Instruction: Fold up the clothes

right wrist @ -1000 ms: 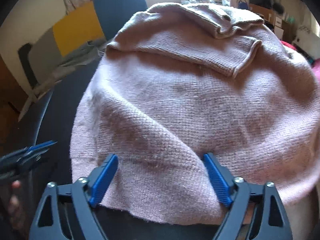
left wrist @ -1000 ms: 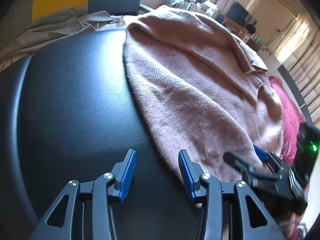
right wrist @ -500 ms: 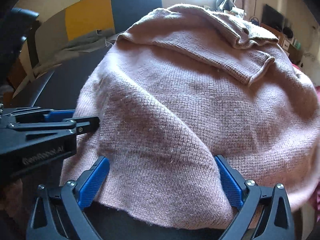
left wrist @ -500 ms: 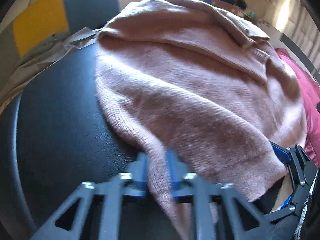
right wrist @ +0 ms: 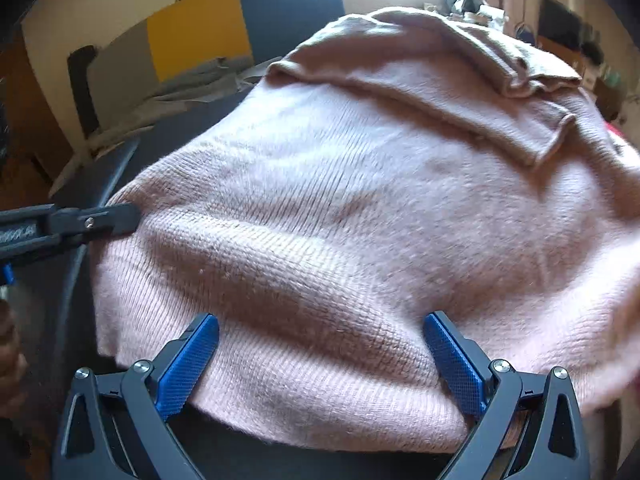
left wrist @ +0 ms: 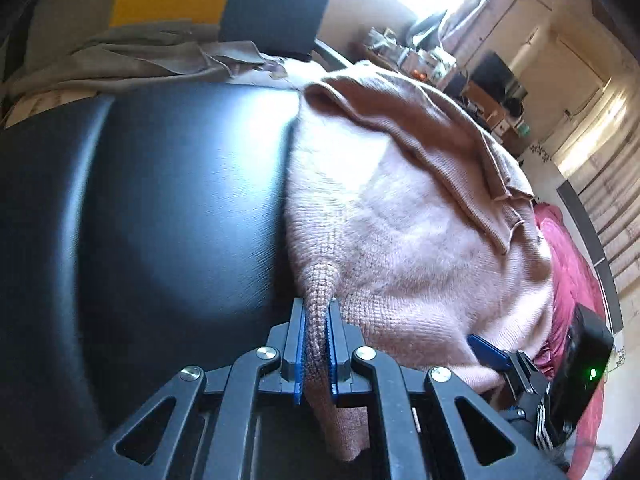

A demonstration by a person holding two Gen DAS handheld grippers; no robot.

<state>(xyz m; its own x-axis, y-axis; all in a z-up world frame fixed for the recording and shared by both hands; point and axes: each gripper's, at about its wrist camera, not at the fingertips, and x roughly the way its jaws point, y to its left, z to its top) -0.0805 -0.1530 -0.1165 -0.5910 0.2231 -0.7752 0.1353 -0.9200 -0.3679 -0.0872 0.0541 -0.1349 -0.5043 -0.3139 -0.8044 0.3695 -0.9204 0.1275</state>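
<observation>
No legible text; faint lettering on left hand-held gripper (right wrist: 72, 222), perhaps brand, unreadable.

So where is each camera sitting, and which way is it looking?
Left wrist view: sits on the left gripper, looking along its fingers shut on a corner of the pink sweater lying on the black surface; the right gripper shows at lower right.
Right wrist view: sits on the right gripper, looking over the sweater's hem between its open fingers; the left gripper pokes in from the left.
Both views show the sweater, the black surface and the yellow panel behind.
</observation>
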